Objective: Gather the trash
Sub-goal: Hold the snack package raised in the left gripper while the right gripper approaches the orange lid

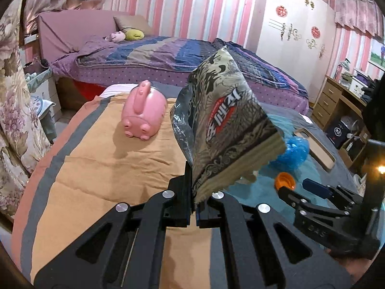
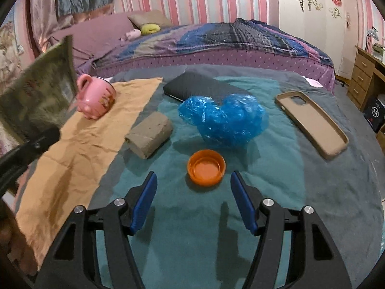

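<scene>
Wrapper (image 1: 223,122) clamped upright in shut left tool (image 1: 196,207), lifted over the bed; right tool (image 2: 193,201), jaws wide and empty, lined on orange cap (image 2: 206,167), likely next: lower, close.

snack wrapper (image 2: 41,86) motion-blurred in right wrist view, print unreadable. It hides most of blue plastic bag (image 1: 292,151) in left view; behind it, possibly the cardboard roll.
</scene>
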The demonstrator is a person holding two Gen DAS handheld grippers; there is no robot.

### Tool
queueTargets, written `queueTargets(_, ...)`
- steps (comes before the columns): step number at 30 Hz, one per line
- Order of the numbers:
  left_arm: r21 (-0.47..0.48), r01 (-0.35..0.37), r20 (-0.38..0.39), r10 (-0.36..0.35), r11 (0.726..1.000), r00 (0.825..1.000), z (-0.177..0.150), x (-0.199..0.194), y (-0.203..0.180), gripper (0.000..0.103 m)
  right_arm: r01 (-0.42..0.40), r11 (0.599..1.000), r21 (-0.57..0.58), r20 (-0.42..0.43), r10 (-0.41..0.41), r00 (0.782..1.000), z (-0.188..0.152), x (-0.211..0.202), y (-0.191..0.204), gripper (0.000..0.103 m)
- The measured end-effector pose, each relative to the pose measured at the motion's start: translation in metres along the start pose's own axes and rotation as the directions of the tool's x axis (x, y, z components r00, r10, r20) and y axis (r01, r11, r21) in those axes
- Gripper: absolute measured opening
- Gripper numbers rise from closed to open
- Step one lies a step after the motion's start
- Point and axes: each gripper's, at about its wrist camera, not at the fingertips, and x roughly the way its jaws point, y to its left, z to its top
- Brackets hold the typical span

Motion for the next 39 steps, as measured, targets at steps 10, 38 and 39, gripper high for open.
queueTargets(10, -0.029, -0.008, -0.001, 0.008, 1.000, 1.000, 0.001, 0.002, 0.014, 0.001, 0.040, 0.999, -0.028, -0.076, -0.042, 0.996, 0.008, 0.040, 0.008, 0.031)
queueTargets(38, -0.048, 0.001, 0.002, 0.000, 0.999, 1.000, -0.001, 0.001, 0.012, 0.001, 0.020, 1.000, -0.016, -0.033, -0.020, 0.999, 0.012, 0.041, 0.007, 0.053)
queueTargets(39, -0.048, 0.002, 0.002, -0.002, 0.999, 1.000, 0.000, 0.001, 0.011, 0.001, 0.038, 0.999, -0.004, -0.027, -0.038, 0.999, 0.014, 0.044, 0.005, 0.053)
